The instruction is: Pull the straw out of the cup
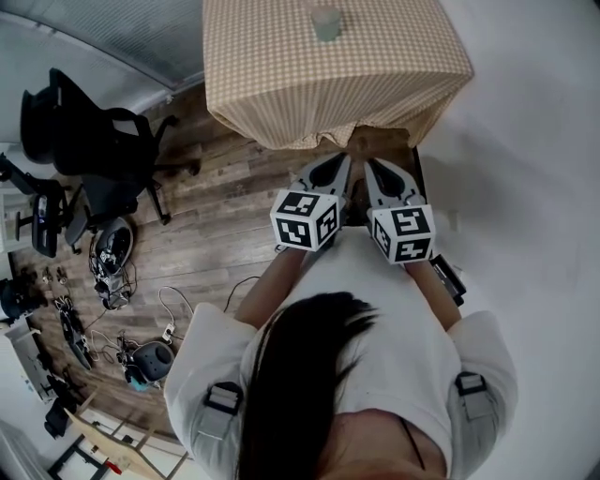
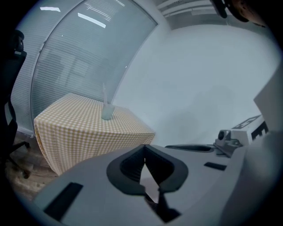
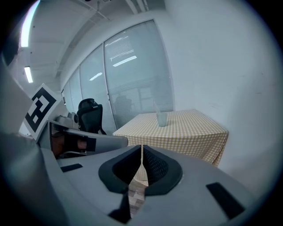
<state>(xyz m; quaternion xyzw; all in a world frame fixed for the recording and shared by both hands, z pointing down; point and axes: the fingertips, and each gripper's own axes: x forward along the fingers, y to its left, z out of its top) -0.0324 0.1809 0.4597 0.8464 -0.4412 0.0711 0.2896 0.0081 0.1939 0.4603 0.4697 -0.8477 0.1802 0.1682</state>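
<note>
The left tool (image 2: 144, 154) and right tool (image 3: 142, 152) hang closed, empty, well short of the cup (image 3: 162, 118); its straw (image 3: 155, 106) apparently awaits an approach.

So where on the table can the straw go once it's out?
Nearly anywhere: only the cup stands on the checked table. The widest bare stretch lies between the cup and the table's near edge, and there is free cloth on both sides of the cup too. The crowded part is the floor at left, with office chairs and cables.
</note>
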